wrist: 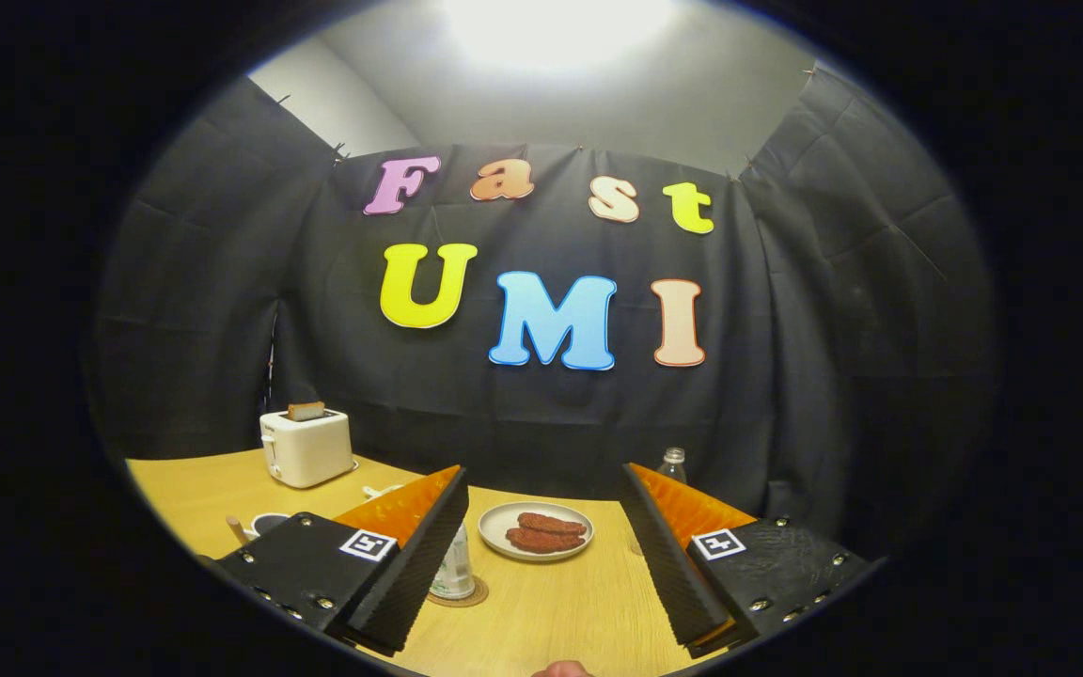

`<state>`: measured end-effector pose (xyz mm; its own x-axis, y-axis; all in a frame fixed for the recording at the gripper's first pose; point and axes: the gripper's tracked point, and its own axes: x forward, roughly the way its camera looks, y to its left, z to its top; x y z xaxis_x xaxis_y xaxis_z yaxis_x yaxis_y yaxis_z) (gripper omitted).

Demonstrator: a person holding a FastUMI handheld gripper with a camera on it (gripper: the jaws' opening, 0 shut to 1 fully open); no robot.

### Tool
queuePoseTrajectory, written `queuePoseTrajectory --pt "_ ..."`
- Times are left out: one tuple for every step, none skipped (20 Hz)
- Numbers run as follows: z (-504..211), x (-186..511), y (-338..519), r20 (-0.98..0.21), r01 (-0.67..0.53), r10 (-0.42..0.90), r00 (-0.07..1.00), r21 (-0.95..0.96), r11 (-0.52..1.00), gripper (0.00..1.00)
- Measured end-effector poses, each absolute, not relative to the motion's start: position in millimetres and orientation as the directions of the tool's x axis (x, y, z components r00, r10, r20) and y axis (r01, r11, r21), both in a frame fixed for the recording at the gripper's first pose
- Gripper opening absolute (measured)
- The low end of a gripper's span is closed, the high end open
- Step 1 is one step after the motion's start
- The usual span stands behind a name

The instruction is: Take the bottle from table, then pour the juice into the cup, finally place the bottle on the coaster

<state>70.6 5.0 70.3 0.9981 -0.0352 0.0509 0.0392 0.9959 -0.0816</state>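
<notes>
Gripper is held above the wooden table, its jaws spread wide and nothing pinched between them. A pale bottle is seen upright on a round coaster, just behind the left finger. Its long axis is vertical and its neck is hidden by that finger. If this is the juice bottle, it already stands as the task's last step asks. A clear capped bottle is also seen upright beyond the right finger, so the step in hand cannot be settled. A dark cup is seen further left.
</notes>
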Motion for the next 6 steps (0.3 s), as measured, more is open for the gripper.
queuePoseTrajectory --pt "57.8 68.0 -8.6 0.054 0.052 -0.047 0.997 -0.091 0.994 0.99" --pt "39.8 65.2 -23.9 0.049 0.054 -0.049 0.998 -0.102 0.993 0.99" --pt "23.4 60.9 -36.5 0.042 0.062 -0.058 0.997 -0.101 0.993 0.99" --pt "8.3 58.7 -54.0 0.034 0.065 -0.063 0.997 -0.082 0.995 0.99" --pt "-4.9 56.2 -70.9 0.021 0.081 -0.079 0.997 -0.057 0.995 0.99" --pt "-14.5 55.6 -88.5 0.018 0.096 -0.095 0.995 -0.038 0.995 0.99"
